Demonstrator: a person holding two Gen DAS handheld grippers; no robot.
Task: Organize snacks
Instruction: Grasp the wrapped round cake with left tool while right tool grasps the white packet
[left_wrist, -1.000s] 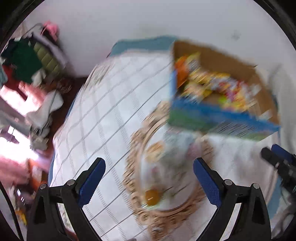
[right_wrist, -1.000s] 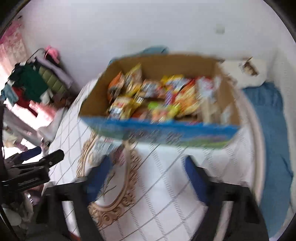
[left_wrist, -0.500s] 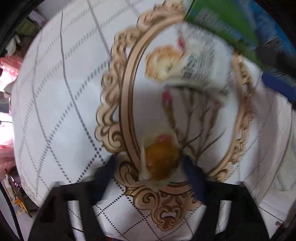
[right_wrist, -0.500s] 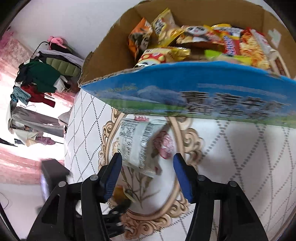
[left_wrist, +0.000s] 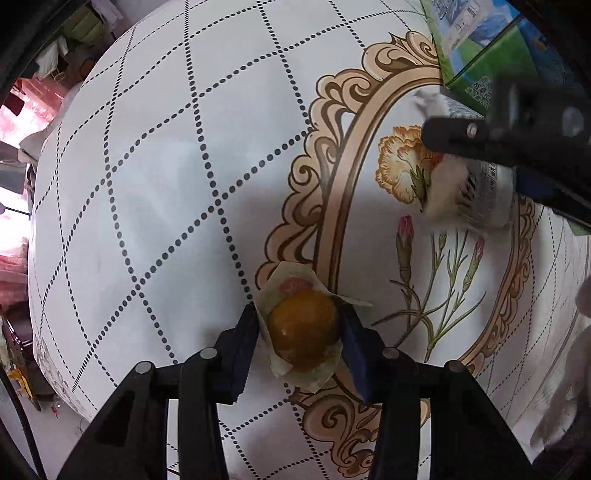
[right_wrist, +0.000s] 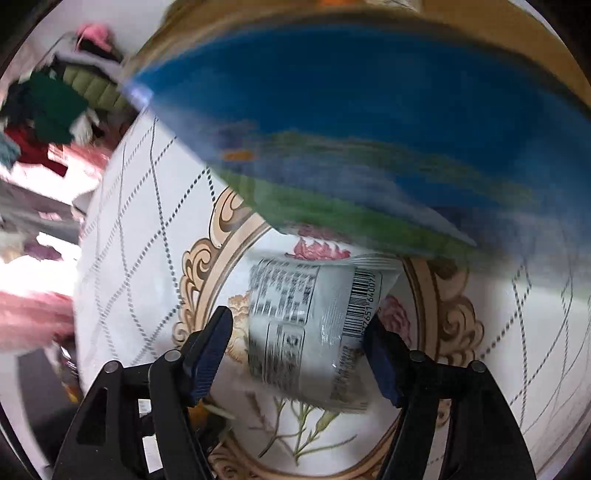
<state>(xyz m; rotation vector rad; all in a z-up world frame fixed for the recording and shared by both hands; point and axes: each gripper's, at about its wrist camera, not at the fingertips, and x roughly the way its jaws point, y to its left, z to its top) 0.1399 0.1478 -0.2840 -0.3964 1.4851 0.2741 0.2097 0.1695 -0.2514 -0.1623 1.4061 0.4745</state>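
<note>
My left gripper (left_wrist: 301, 332) jaws just closed, pinching wrapped yolk snack (left_wrist: 303, 334) lower centre; right gripper (right_wrist: 297, 347) closing round grey packet (right_wrist: 314, 332), one pad touching; lift both straight up.

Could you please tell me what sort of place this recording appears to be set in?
Most likely a lived-in room at home: a table under a floral patterned tablecloth, clothes piled at the side, and a blue cardboard box by the wrapped snacks.
</note>
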